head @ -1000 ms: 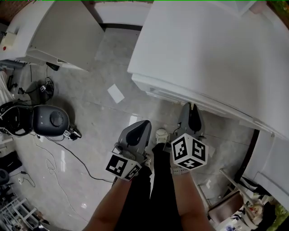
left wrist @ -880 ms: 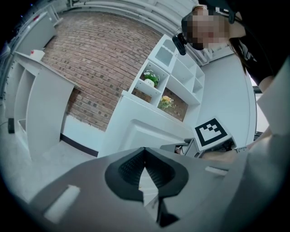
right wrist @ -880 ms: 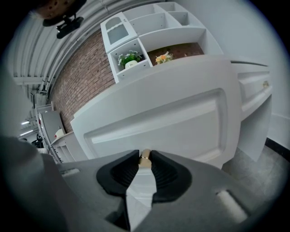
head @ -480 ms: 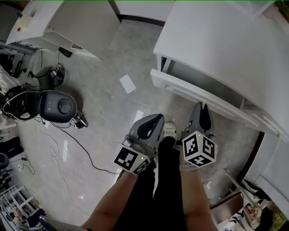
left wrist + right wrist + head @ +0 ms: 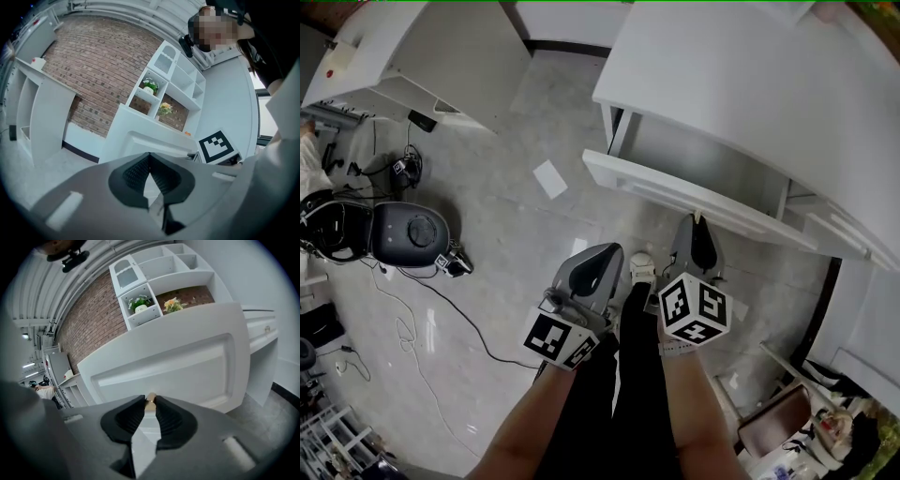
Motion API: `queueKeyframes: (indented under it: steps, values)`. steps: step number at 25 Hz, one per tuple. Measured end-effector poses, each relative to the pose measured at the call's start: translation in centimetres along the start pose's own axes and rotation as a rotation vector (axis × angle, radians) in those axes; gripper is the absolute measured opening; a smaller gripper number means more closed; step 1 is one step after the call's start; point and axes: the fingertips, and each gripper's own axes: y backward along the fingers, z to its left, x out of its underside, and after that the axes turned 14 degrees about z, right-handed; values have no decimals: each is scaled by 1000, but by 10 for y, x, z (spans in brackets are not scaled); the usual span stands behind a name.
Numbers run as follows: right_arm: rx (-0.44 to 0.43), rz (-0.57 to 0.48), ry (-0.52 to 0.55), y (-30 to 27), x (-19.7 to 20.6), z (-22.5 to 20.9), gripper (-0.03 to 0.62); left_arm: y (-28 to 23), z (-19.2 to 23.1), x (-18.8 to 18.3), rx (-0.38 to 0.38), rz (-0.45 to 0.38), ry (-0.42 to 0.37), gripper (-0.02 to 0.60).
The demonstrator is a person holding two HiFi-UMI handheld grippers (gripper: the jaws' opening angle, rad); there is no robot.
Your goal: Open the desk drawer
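Black trousers (image 5: 623, 398), white shoe (image 5: 638, 265)

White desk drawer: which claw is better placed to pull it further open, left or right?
Right. The right claw, whose jaws have just been closing, grips the small brass knob of the white desk drawer; the left claw is shut and empty.

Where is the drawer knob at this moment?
In the right gripper view the brass knob sits low at centre, pinched between the right gripper's jaw tips, on the white drawer front. The head view hides it behind that gripper.
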Motion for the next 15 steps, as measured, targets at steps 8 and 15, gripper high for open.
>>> queueKeyframes:
  steps: [8, 15]
  values:
    - [-5, 4, 6, 11, 11, 0, 71, 4, -10, 5, 14, 5, -9, -2]
    - [-6, 6, 13, 24, 21, 4, 71, 11, -11, 3, 22, 0, -19, -2]
